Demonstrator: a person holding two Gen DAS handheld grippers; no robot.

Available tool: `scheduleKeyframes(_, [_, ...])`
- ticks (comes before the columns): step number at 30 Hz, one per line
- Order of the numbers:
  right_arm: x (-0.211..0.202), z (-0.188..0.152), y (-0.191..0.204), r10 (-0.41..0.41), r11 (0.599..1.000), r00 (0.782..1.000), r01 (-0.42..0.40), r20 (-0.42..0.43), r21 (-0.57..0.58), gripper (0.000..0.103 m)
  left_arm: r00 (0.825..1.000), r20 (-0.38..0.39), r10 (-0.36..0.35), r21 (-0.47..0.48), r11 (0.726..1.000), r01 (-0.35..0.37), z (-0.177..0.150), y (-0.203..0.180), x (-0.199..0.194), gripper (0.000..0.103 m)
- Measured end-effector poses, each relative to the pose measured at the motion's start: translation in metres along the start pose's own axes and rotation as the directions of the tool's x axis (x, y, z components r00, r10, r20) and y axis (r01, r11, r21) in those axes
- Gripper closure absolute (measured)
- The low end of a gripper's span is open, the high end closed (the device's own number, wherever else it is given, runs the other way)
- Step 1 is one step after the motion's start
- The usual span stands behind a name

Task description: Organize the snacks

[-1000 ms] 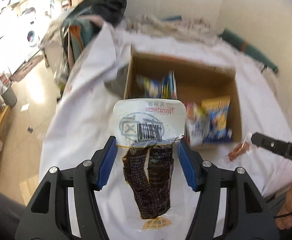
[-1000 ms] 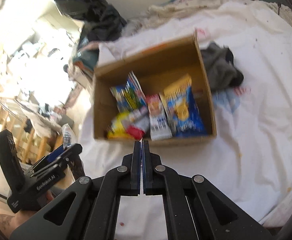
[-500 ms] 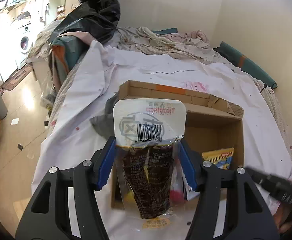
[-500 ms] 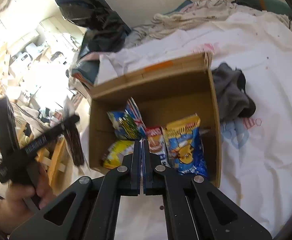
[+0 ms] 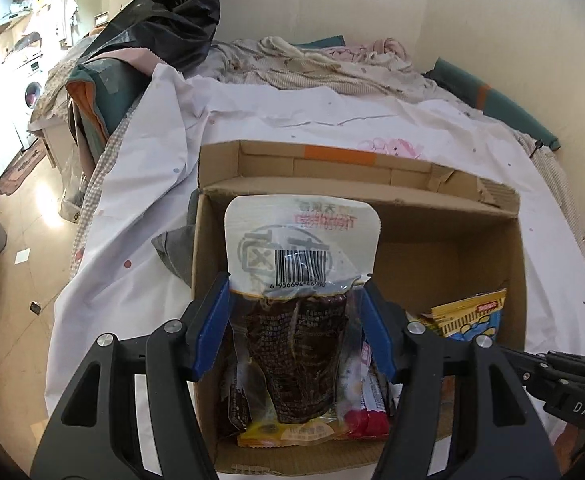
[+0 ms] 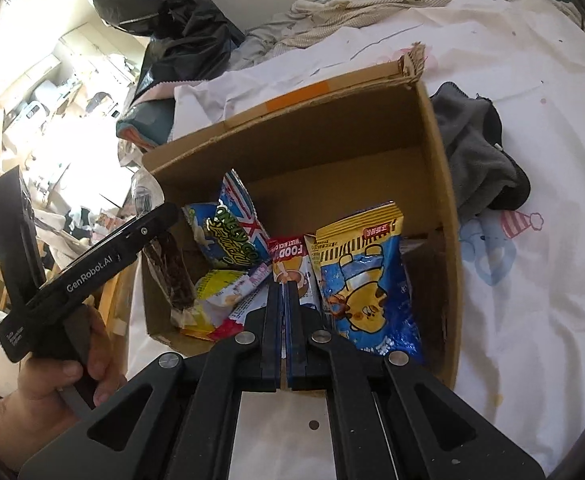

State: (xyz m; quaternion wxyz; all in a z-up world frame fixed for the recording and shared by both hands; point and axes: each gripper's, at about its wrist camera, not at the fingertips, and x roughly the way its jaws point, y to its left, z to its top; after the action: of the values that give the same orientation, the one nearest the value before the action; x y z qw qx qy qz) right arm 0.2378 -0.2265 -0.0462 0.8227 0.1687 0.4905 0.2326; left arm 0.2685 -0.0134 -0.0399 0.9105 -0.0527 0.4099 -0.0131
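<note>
- The left gripper [image 5: 296, 316] clamps a clear dried-meat snack pouch [image 5: 300, 300] between its blue pads, the white barcoded top reaching past the fingertips.
- The pouch hangs over the near left corner of an open cardboard box [image 5: 488, 216] on a white bedsheet [image 5: 140, 208].
- The right gripper [image 6: 284, 292], jaws pressed together and holding nothing, hovers at the box's near edge.
- Inside lie a blue-and-yellow bear snack bag [image 6: 366, 276], a popcorn bag [image 6: 228, 232] and smaller packets.
- A grey cloth [image 6: 476, 148] lies beside the box.
</note>
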Motion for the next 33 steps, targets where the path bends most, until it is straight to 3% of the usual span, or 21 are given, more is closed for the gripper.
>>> scheduleKeyframes(11, [0.019, 0.004, -0.002, -0.028, 0.999, 1.0, 0.028, 0.001, 0.025, 0.096, 0.998, -0.036, 0.043, -0.011, 0.999, -0.043, -0.006, -0.001, 0.007, 0.041])
scheduleKeyframes(12, [0.017, 0.004, -0.003, -0.022, 0.999, 1.0, 0.022, 0.012, 0.038, 0.096, 0.998, -0.038, 0.045, -0.009, 0.999, -0.046, -0.007, -0.002, 0.007, 0.04])
scheduleKeyframes(14, [0.013, 0.006, -0.003, -0.021, 0.999, 0.999, 0.019, 0.036, 0.043, 0.096, 0.998, -0.037, 0.048, 0.002, 0.999, -0.048, -0.007, -0.004, 0.004, 0.026])
scheduleKeyframes(16, [0.009, 0.008, -0.002, -0.027, 0.999, 0.997, 0.025, 0.065, 0.036, 0.087, 0.998, -0.019, 0.059, 0.01, 0.998, -0.059, -0.006, -0.006, -0.002, 0.014])
scheduleKeyframes(17, [0.006, 0.008, -0.002, -0.023, 0.999, 0.997, 0.02, 0.078, 0.036, 0.074, 0.997, -0.004, 0.076, 0.016, 0.997, -0.075, -0.006, -0.007, -0.005, 0.012])
scheduleKeyframes(18, [0.004, 0.008, -0.002, -0.015, 0.999, 0.996, 0.011, 0.093, 0.044, 0.049, 0.994, 0.019, 0.105, 0.03, 0.994, -0.105, -0.007, -0.008, -0.01, 0.012])
scheduleKeyframes(20, [-0.002, 0.01, -0.002, -0.009, 0.999, 0.992, 0.003, 0.125, 0.054, 0.023, 0.992, 0.038, 0.123, 0.048, 0.991, -0.125, -0.009, -0.009, -0.017, 0.012])
scheduleKeyframes(25, [-0.02, 0.011, 0.007, -0.072, 0.997, 0.972, 0.067, 0.224, 0.031, 0.019, 0.992, 0.043, 0.115, 0.005, 0.993, -0.115, -0.012, 0.003, -0.037, 0.012])
scheduleKeyframes(30, [-0.052, 0.0, 0.025, -0.127, 0.989, 0.941, 0.146, 0.315, -0.039, 0.002, 0.985, 0.107, 0.137, 0.019, 0.99, -0.139, -0.015, 0.009, -0.07, 0.012])
scheduleKeyframes(33, [-0.075, -0.009, 0.032, -0.148, 0.985, 0.925, 0.171, 0.349, -0.035, 0.0, 0.98, 0.134, 0.147, 0.029, 0.988, -0.152, -0.023, 0.01, -0.093, 0.012])
